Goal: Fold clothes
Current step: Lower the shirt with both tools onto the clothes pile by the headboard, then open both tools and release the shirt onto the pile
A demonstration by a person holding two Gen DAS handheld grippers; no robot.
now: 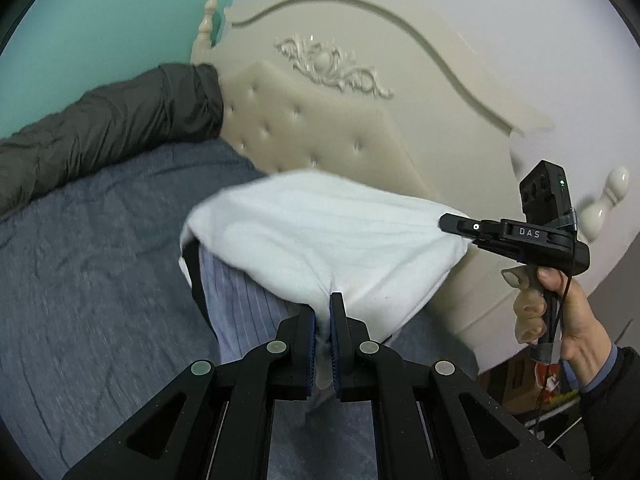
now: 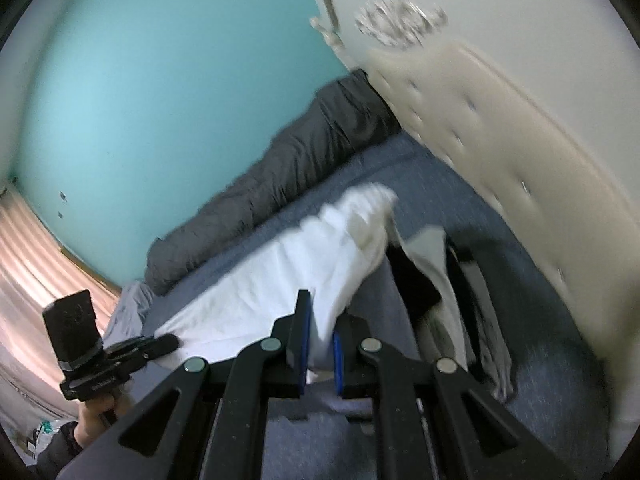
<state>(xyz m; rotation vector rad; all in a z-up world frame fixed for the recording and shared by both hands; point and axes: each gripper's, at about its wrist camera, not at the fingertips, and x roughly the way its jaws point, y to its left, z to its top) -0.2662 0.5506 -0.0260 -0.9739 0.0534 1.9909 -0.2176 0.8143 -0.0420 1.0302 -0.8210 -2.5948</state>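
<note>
We hold the white garment [image 1: 320, 232] off the blue bedspread [image 1: 100, 260], stretched between both grippers: the left gripper [image 1: 323, 320] is clamped on 1 edge, the right gripper [image 2: 320, 332] pinches another. Its long axis runs from gripper to gripper, sagging towards the headboard [image 1: 320, 128]. We judge folding barely begun; other clothes [image 2: 452, 280] lie crumpled nearby, unfolded.

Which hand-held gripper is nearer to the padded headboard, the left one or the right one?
The right hand-held gripper. It grips the white garment on the side toward the headboard. The left hand-held gripper grips it farther out.
</note>
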